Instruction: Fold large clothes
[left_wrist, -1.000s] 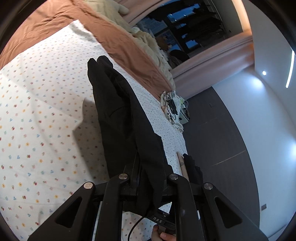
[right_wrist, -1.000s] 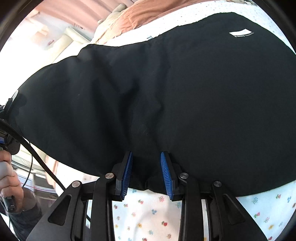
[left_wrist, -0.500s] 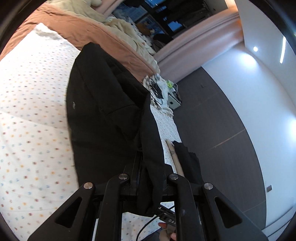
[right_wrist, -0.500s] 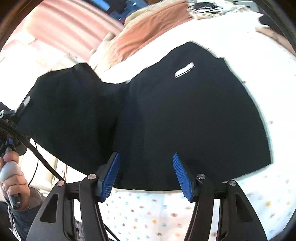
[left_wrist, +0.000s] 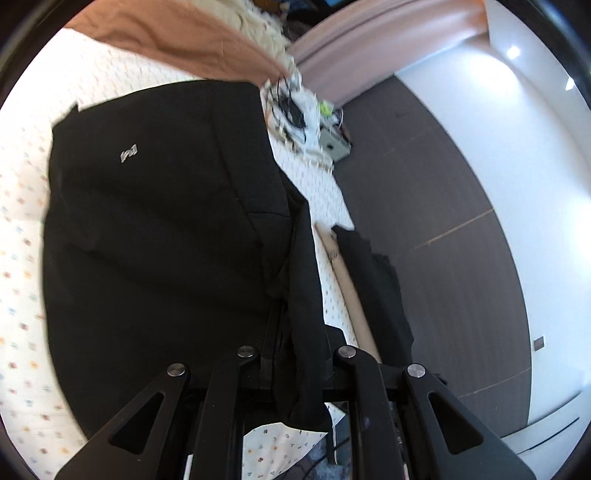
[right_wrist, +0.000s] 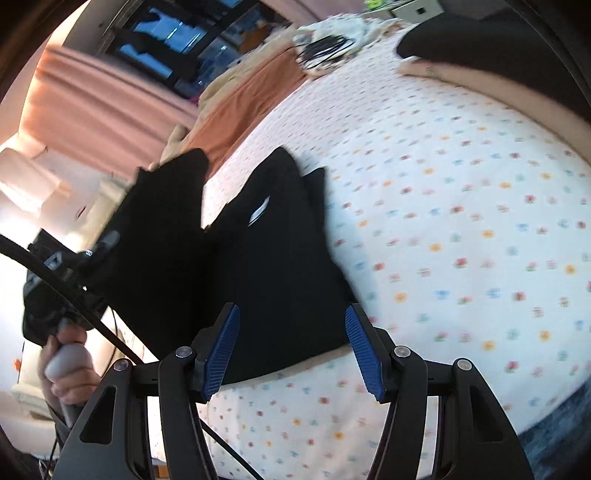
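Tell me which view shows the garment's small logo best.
Left wrist view. The logo sits on a flat stretch of the black garment, facing the camera with its shape readable. The right wrist view shows the logo only as a thin, blurred pale sliver on the garment, seen edge-on.

A black garment (left_wrist: 155, 229) with a small silver-grey logo (left_wrist: 129, 152) is lying on a white sheet (right_wrist: 461, 229) dotted with little multicoloured flowers, beside a rust-brown blanket (left_wrist: 177, 37), while blue ribbed pads (right_wrist: 221, 350) are showing on the black right gripper (right_wrist: 293, 349).
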